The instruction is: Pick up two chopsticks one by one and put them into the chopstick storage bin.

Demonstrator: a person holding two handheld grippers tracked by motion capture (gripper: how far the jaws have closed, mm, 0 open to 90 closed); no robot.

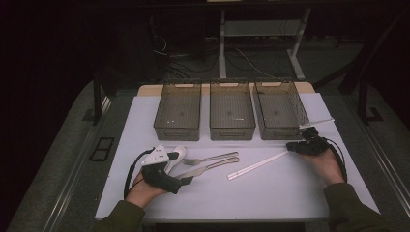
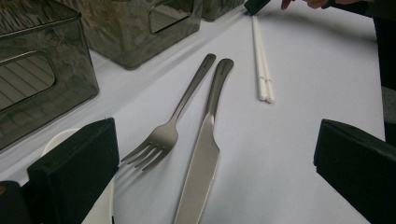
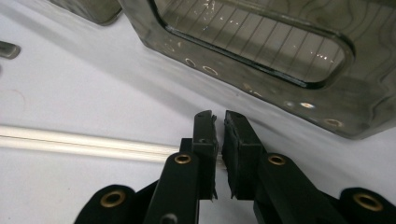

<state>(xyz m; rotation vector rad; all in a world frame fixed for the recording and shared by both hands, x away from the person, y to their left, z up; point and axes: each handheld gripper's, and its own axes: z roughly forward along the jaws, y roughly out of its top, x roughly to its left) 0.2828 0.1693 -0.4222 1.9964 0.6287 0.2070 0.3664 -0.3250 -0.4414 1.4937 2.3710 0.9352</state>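
Near the front left of the white mat point(image 1: 270, 193) lie a white spoon point(image 1: 177, 154), a metal fork point(image 1: 208, 158) and a metal knife point(image 1: 209, 168). My left gripper point(image 1: 181, 166) rests by them, open. In the left gripper view its jaws stand wide apart around the fork point(image 2: 161, 140) and knife point(image 2: 201, 168), touching neither, with the spoon point(image 2: 58, 140) behind the left jaw. A pair of white chopsticks point(image 1: 256, 165) lies slanted toward the right. My right gripper point(image 1: 292, 146) sits at their far end. In the right gripper view it point(image 3: 219, 121) is shut on the chopsticks point(image 3: 70, 140).
Three smoky transparent bins point(image 1: 178, 110) point(image 1: 232, 110) point(image 1: 280, 108) stand in a row behind the cutlery. The right bin point(image 3: 261, 56) is just beyond my right gripper. A thin white strip point(image 1: 316, 123) lies by that bin's front corner. Bare mat stretches along the front.
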